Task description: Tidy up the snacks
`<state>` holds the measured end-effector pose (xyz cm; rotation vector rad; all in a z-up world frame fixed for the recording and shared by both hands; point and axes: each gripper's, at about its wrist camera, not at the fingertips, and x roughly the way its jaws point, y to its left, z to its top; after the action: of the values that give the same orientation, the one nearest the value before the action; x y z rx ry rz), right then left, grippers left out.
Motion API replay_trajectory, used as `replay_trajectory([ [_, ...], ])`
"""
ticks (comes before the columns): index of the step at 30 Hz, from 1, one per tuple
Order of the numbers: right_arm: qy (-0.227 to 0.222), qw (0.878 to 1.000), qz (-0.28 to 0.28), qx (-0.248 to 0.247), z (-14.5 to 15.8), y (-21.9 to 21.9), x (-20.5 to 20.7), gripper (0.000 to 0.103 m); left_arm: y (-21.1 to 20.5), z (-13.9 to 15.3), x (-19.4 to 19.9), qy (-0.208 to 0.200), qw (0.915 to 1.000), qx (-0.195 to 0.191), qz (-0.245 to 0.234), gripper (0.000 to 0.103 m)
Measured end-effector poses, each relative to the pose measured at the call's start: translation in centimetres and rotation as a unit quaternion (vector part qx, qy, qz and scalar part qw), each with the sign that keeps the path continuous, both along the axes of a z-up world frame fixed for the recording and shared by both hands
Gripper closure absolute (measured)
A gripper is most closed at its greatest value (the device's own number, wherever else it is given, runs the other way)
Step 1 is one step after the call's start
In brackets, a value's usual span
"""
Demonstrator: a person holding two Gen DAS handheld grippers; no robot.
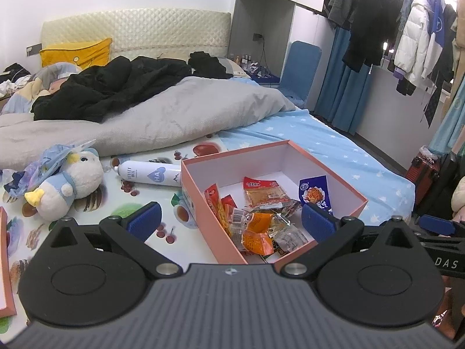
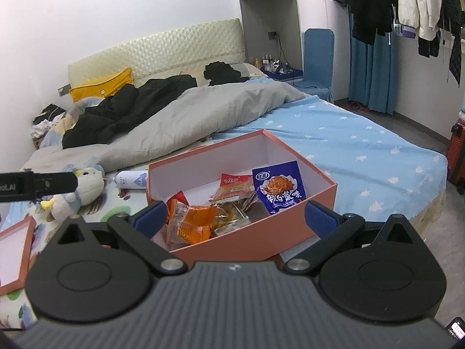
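- The left gripper has its blue fingers spread wide with nothing between the pads; they sit low in the frame, straddling the near corner of the box. The right gripper is likewise wide open and empty, low centre in its view.
- The bed fills the middle of both views, with a grey quilt across the upper left.
- The box, pink outside and white inside, sits open at frame centre on the bed.
- A lid lies at the lower left edge.
- A plush toy lies at left, beside a white bottle that touches the box's left wall.
- The snacks are inside the box: a blue packet leans on the right wall, a red packet lies mid-box, and orange packets are heaped at the near corner.
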<state>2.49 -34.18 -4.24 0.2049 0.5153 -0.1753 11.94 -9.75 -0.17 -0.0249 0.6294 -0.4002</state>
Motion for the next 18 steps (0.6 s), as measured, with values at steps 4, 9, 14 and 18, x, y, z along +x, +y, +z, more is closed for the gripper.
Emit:
replay_trajectory([
  [4, -0.003, 1.000, -0.004, 0.000, 0.11, -0.22, -0.01, 0.000, 0.11, -0.02, -0.05, -0.001, 1.0000, 0.000, 0.001, 0.000],
  [9, -0.004, 1.000, -0.006, 0.000, 0.06, -0.20, -0.04, 0.000, 0.03, 0.04, -0.34, -0.003, 1.0000, -0.002, 0.000, 0.000],
  [14, 0.000, 1.000, -0.004, 0.006, -0.16, -0.21, -0.01, 0.000, 0.02, 0.09, -0.49, -0.003, 1.0000, -0.004, -0.003, 0.000],
  [18, 0.001, 1.000, -0.005, 0.005, -0.16, -0.25, 0.05, 0.000, -0.03, 0.13, -0.53, -0.003, 1.0000, -0.004, -0.003, 0.000],
])
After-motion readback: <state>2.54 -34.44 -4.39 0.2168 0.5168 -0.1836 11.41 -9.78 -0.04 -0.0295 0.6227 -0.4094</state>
